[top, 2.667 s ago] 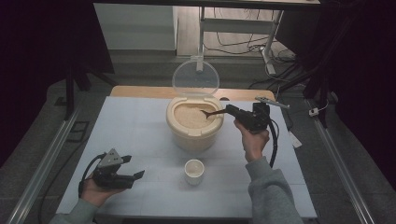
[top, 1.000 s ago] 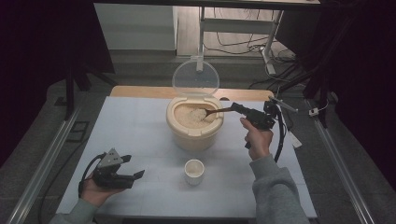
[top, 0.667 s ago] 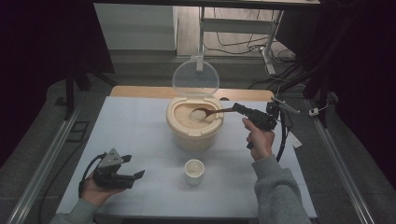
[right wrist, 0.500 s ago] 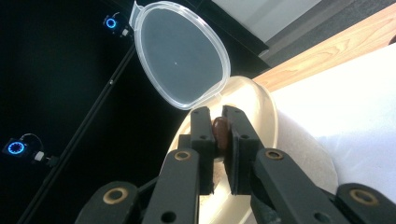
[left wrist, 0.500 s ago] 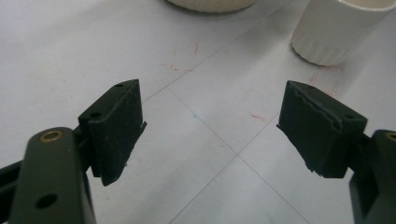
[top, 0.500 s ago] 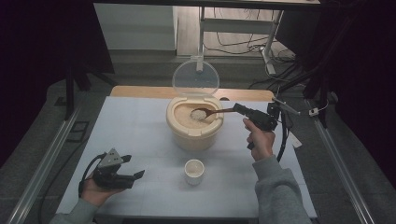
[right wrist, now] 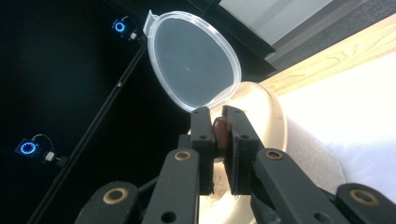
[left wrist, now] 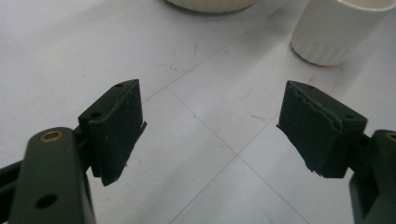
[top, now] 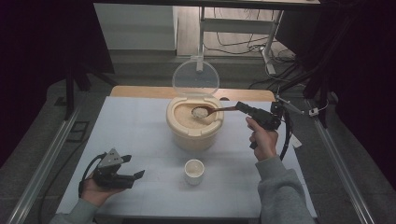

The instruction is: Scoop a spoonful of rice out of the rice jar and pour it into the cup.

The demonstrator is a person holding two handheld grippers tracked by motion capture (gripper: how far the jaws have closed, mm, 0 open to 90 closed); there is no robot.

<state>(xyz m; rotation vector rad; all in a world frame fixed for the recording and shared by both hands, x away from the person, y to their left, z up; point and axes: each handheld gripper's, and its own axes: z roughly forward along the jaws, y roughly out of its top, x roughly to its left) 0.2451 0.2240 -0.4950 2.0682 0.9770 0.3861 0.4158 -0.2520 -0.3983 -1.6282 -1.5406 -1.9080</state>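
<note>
At frame centre, the right gripper (top: 243,108) clamps a spoon (top: 210,111), apparently holding rice, over the container (top: 194,122); the left gripper (top: 135,175), lower left, gapes empty.

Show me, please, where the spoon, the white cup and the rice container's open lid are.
spoon (top: 201,112), high view, its rice-filled bowl.
white cup (top: 194,171), high view, its side wall.
open lid (right wrist: 192,63), right gripper view, its clear middle.

Your high view is dim: only the pale grey table top (top: 140,140) catches soft overhead light, and the surroundings sink into near black. Shadows under things are faint. In your right gripper view, two small blue ring lights (right wrist: 29,148) glow against darkness, and the clear round plastic lid (right wrist: 191,60) looks hazy. Your left gripper view is evenly lit, its near black jaws slightly soft.
</note>
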